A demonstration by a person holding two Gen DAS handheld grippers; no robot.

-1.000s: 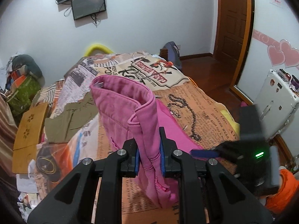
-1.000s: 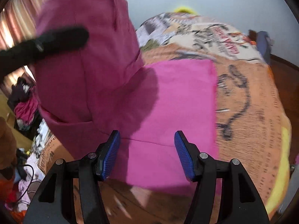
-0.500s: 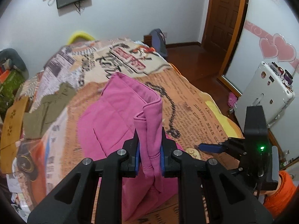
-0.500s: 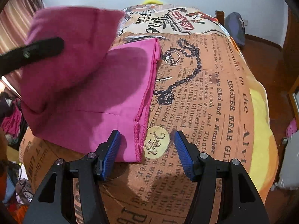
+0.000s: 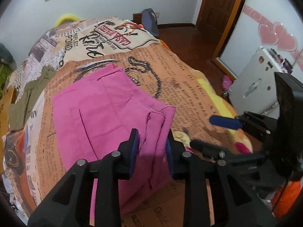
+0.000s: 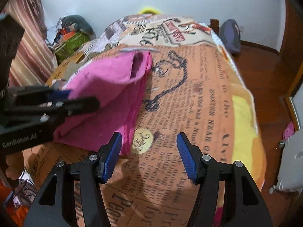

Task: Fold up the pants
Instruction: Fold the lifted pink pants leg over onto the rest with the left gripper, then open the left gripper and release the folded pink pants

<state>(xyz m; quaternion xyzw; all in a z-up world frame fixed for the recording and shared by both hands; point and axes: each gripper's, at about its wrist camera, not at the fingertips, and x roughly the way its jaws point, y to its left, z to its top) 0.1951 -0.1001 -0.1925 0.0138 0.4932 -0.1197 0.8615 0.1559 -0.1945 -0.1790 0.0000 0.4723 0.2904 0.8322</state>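
Note:
The pink pants (image 5: 106,111) lie folded on the newspaper-print bedspread (image 5: 189,87); they also show in the right wrist view (image 6: 106,87). My left gripper (image 5: 151,141) has its jaws parted, with the folded pink corner lying loosely between them. It shows in the right wrist view (image 6: 83,100) at the left, over the pants. My right gripper (image 6: 149,149) is open and empty above the bedspread, just right of the pants' near edge. It shows in the left wrist view (image 5: 217,130) to the right of the pants.
An olive garment (image 5: 28,92) lies at the bed's left side. A white case (image 5: 259,83) stands on the wooden floor at the right, near the door (image 5: 219,9). Cluttered bags (image 6: 73,36) and a striped curtain (image 6: 28,43) are left of the bed.
My left gripper has lowered the lifted pink fold onto the pants and its jaws have opened. My right gripper stayed open and shifted right, off the pants.

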